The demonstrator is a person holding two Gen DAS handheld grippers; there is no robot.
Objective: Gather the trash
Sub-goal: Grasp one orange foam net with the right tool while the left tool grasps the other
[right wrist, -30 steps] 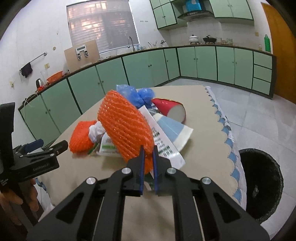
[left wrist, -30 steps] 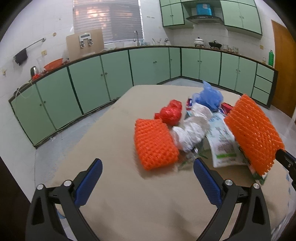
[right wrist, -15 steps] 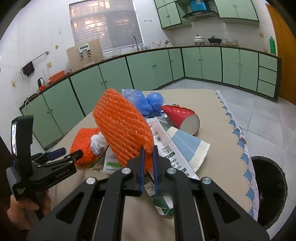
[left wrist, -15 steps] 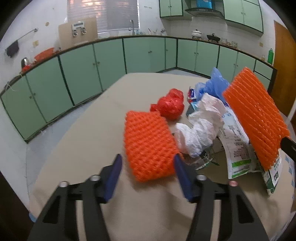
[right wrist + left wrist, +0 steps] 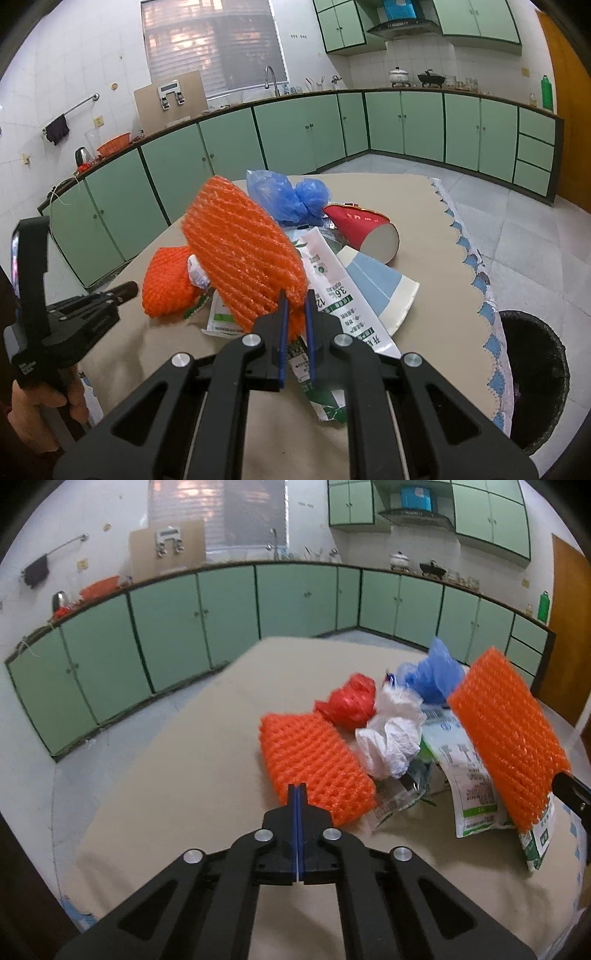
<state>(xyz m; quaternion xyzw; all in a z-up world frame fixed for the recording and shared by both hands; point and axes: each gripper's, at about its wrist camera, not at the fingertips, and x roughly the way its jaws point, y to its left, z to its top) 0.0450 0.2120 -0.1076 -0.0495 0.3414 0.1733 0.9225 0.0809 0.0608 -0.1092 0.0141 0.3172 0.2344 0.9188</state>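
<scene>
**Green kitchen, a table piled with rubbish**

Pale green cabinets line the walls behind a table under a beige cloth, with the trash heaped toward its right edge. The left gripper has its blue pads pressed flat together at the near edge of an orange foam net that lies on the cloth — whether any mesh is pinched between them I cannot tell. The right gripper is clamped on a second orange foam net, lifted clear of the pile and tilted up.

Behind the lying net sit a crumpled white bag, a red plastic bag and a blue plastic bag. A red paper cup lies on its side (mouth toward the right edge), touching printed white packaging spread beneath the raised net. A black bin stands on the floor just beside the table's right edge.
</scene>
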